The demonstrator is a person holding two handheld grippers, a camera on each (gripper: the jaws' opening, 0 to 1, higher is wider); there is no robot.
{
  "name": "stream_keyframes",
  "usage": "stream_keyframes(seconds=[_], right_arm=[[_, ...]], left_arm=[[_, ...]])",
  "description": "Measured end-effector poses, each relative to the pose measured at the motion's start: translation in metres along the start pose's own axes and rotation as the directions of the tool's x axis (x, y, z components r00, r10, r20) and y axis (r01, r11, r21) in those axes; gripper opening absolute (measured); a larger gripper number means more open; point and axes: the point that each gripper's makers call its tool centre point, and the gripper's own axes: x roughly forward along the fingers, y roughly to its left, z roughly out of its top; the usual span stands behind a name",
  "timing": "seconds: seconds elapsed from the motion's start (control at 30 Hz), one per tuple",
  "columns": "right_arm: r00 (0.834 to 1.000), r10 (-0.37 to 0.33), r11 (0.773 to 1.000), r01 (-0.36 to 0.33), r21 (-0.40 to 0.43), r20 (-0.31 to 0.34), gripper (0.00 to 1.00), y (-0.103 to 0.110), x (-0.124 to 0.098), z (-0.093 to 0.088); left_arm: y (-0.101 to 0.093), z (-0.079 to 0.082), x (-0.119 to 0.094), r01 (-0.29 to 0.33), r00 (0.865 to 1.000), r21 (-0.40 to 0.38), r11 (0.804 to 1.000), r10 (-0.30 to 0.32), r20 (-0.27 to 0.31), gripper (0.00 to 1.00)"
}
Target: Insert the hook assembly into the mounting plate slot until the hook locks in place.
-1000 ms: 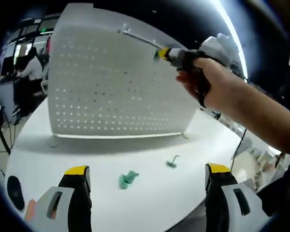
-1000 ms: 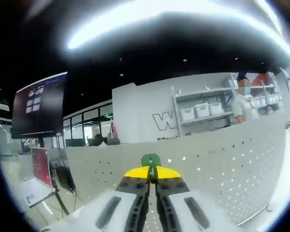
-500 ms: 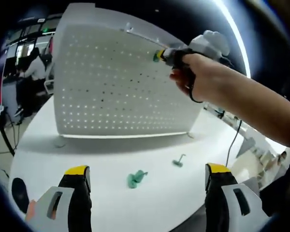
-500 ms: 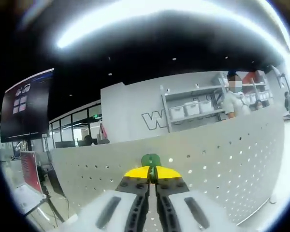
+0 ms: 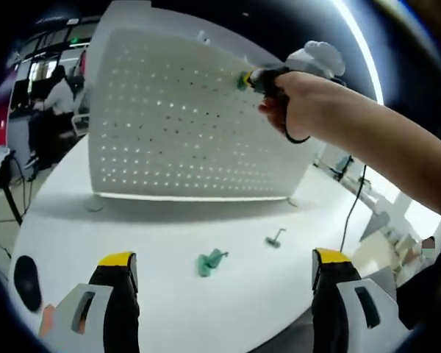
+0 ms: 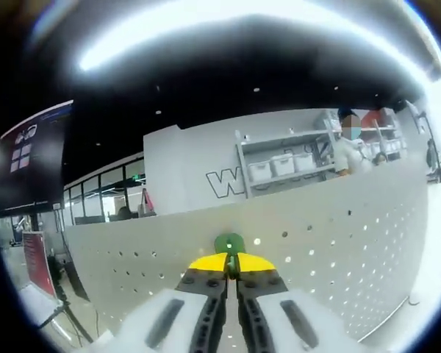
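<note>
**A:** Hook assembly, the small green plastic one (image 6: 229,243), is pinched between the closed yellow-tipped jaws of the right hand-held gripper (image 6: 231,259). In the right gripper view it sits right at the jaw tips, up against the face of the white perforated mounting plate (image 6: 316,250). Can't tell if it's actually in a hole.

**B:** Same thing from the left gripper view? I see a hand (image 5: 309,99) holding the right hand-held gripper (image 5: 244,79) up high against the upper right part of the standing white perforated mounting plate (image 5: 176,118).

**A:** Yep. There the green bit at its tip touches the plate near the top edge. The left hand-held gripper (image 5: 224,266) is wide open, nothing between its jaws, low over the white round worktop (image 5: 132,228).

**B:** What's lying on the worktop?

**A:** Two loose pieces in front of the plate: a crumpled-looking green plastic hook (image 5: 209,260) and a smaller green hook with a thin metal stem (image 5: 274,238), near each other, well apart from the plate. Shelving with white storage bins (image 6: 279,165) shows behind the plate; what's in them is too small to tell.
</note>
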Motion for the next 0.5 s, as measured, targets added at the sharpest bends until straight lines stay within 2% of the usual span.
stream_keyframes(seconds=[0.17,0.5], right_arm=[[1.0,-0.01,1.0,0.01,0.002,-0.018,0.0,-0.001,0.0011,-0.0103],[1.0,0.002,1.0,-0.002,-0.03,-0.009,0.0,-0.005,0.0057,-0.0085]], left_arm=[[0.0071,-0.001,-0.002,-0.017,1.0,-0.006,1.0,0.017,0.001,1.0],[0.0077,-0.0002,0.0001,-0.019,1.0,-0.006,1.0,0.019,0.006,1.0]])
